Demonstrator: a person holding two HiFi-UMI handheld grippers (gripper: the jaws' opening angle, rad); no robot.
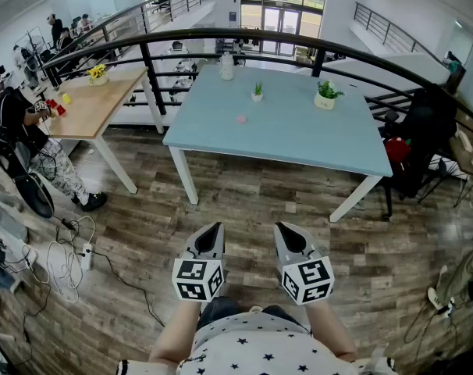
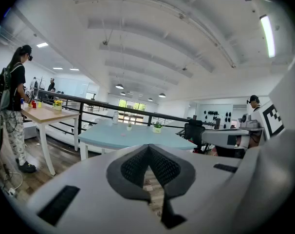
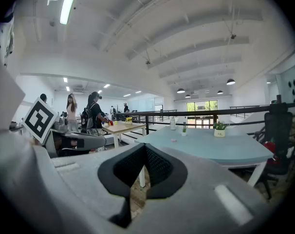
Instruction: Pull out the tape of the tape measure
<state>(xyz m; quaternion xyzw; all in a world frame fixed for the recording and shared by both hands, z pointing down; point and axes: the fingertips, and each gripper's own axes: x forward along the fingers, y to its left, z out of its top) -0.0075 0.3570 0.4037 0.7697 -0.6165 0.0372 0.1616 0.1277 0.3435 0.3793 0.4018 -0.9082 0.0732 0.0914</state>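
No tape measure can be made out for certain. A small pink object (image 1: pixel 241 119) lies on the light blue table (image 1: pixel 299 135), too small to identify; it also shows in the right gripper view (image 3: pixel 174 140). My left gripper (image 1: pixel 213 227) and right gripper (image 1: pixel 282 228) are side by side close to my body, over the wooden floor and well short of the table. Both are shut with nothing between the jaws. In the left gripper view the left gripper (image 2: pixel 148 148) points toward the table (image 2: pixel 133 136). The right gripper (image 3: pixel 145 148) faces the same table (image 3: pixel 220 147).
Two small potted plants (image 1: pixel 325 94) (image 1: pixel 257 91) and a white bottle (image 1: pixel 226 66) stand on the blue table. A wooden table (image 1: pixel 96 104) and a person (image 1: pixel 18 123) are at left, with cables and a power strip (image 1: pixel 84 252) on the floor. A black railing (image 1: pixel 221 36) runs behind; a black chair (image 1: pixel 420 143) is right.
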